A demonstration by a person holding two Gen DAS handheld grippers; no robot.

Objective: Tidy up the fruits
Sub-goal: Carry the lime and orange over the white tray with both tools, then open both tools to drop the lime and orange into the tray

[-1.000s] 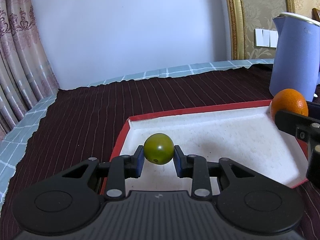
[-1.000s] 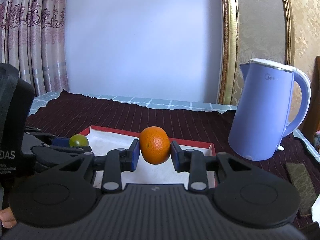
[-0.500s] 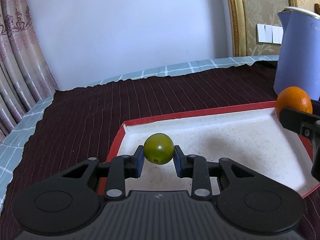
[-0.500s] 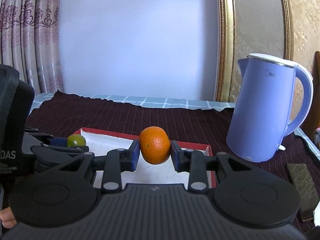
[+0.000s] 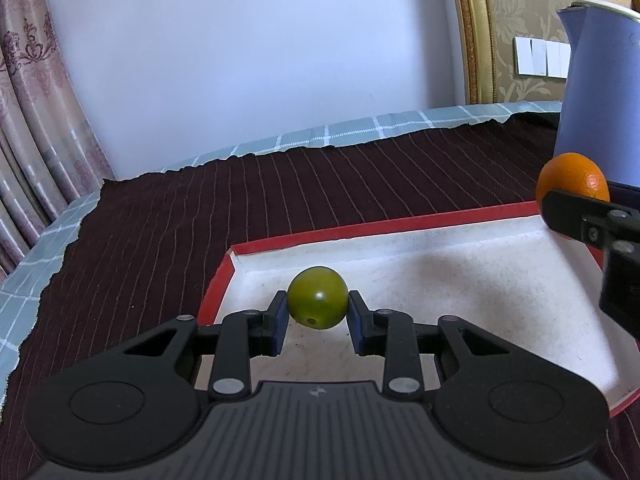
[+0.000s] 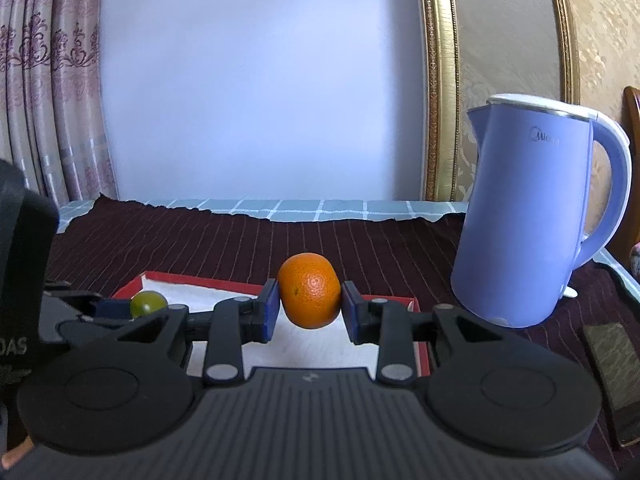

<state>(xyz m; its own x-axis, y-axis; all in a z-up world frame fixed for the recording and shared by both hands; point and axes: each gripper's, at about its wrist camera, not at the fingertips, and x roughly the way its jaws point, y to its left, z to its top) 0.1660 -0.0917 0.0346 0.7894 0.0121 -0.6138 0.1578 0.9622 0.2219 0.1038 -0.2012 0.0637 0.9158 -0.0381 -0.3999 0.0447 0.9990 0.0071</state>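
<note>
Pinching a green fruit (image 5: pixel 318 297) between both pads, the left tongs (image 5: pixel 318 312) hang over the near left corner of the red-rimmed tray (image 5: pixel 360 230), whose white floor lies bare toward 2 o'clock. At 3 o'clock the right tongs (image 6: pixel 309 308) clamp an orange (image 6: pixel 310 290) above the tray's far right rim. A blue kettle (image 6: pixel 532 216) stands at 2 o'clock beyond that rim on the tabletop (image 5: pixel 240 200), close by; dark cloth runs open toward 11 o'clock.

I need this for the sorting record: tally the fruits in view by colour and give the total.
Green: 1, the green fruit shut in the left gripper above the red-rimmed tray.
Orange: 1, the orange shut in the right gripper.
Total: 2
</note>
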